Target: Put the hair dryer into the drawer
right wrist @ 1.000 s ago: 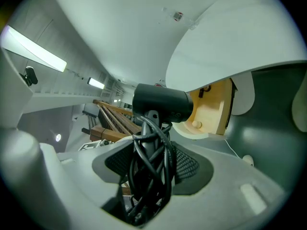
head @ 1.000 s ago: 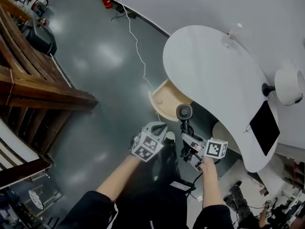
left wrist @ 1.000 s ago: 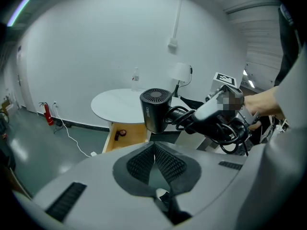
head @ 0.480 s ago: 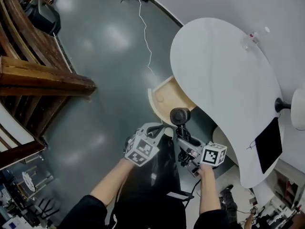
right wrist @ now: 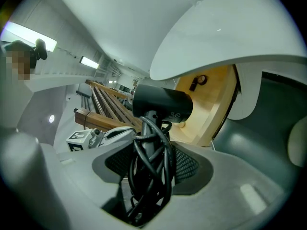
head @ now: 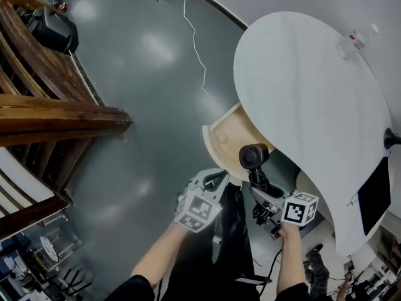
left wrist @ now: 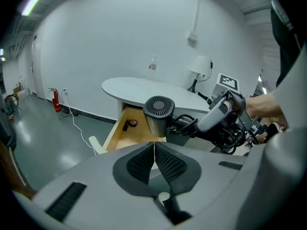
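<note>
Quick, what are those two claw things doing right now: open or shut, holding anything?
Left gripper: shut, jaws together, nothing between them.
Right gripper: shut on the hair dryer, held by its handle.

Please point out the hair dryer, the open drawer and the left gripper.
hair dryer (head: pixel 253 156), head view, on its black barrel.
drawer (head: pixel 238 130), head view, on its bare wooden bottom.
left gripper (left wrist: pixel 154 146), left gripper view, between its shut fingers.

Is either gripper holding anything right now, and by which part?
The right gripper holds the hair dryer by its handle, with the wound cord pinched in alongside. The left gripper is shut and empty.
</note>
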The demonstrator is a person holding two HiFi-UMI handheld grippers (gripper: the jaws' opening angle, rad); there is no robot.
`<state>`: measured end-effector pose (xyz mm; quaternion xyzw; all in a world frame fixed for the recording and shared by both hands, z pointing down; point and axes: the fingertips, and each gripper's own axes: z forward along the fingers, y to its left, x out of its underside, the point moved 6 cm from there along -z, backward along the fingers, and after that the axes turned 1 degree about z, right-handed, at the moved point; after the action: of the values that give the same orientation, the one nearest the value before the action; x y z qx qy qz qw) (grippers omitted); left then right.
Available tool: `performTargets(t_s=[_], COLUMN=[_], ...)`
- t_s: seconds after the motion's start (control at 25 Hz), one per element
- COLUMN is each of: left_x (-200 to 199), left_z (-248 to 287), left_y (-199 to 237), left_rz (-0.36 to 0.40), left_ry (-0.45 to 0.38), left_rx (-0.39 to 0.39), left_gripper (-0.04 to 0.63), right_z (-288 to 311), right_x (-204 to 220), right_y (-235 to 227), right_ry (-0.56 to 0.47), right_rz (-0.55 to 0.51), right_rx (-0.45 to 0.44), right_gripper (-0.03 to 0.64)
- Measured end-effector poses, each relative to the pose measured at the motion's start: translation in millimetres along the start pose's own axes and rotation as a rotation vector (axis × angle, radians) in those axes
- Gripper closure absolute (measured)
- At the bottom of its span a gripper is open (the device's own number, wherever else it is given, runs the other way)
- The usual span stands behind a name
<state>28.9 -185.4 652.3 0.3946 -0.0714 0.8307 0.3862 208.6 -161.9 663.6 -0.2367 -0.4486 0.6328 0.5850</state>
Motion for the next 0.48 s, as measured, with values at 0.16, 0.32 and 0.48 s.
performTargets(t_s=[0.16, 0.32, 0.48], left_x=[8, 14, 20], left_z=[4, 12, 22], left_y=[-2, 3, 2], left_rz=[0.013, 0.043, 0.048], left_ry=[-0.014, -0.014, -0.019], left_rx=[0.005, -0.005, -0.002], left_gripper=[0.583, 0.583, 0.583], right_z=[-3, 0, 8], right_x=[3, -7, -13], right_y=[-13, -23, -35], right_ry=[0.033, 0.024, 0.042], right_rz=[-0.011, -0.055, -0.117], right_rx=[0.028, 0.032, 0.055], right_gripper=[0.383, 0.383, 0.383])
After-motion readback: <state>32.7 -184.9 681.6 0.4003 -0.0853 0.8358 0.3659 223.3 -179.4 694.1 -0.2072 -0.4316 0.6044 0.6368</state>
